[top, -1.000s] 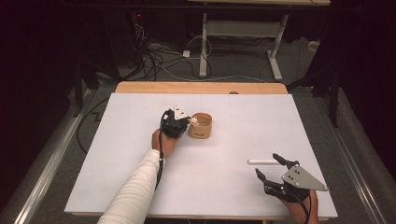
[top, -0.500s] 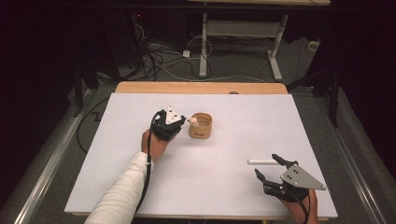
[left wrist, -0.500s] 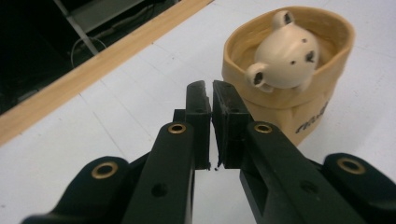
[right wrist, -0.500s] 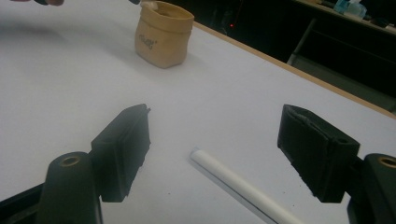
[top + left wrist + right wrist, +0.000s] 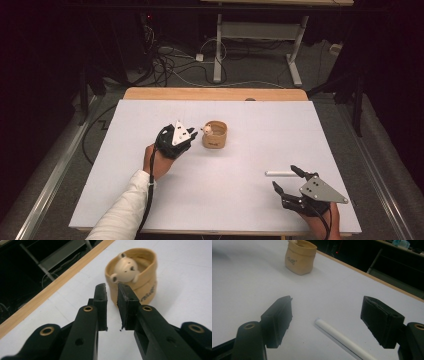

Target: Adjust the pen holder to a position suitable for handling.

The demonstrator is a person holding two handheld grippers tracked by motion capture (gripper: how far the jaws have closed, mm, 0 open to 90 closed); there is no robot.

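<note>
I see left gripper (image 5: 194,134) jaws just been opening, slightly parted, empty, beside the bear cup (image 5: 214,135) mid-desk toward far edge | right gripper (image 5: 289,182) spread wide over white stick (image 5: 281,173) near right edge | cup probably light, soft-walled; I'd pinch its rim.

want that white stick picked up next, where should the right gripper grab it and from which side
Grip the white stick near its middle, coming straight down from above. It lies flat on the table, slim and round, already between the open right gripper fingers, which would close across its width.
</note>
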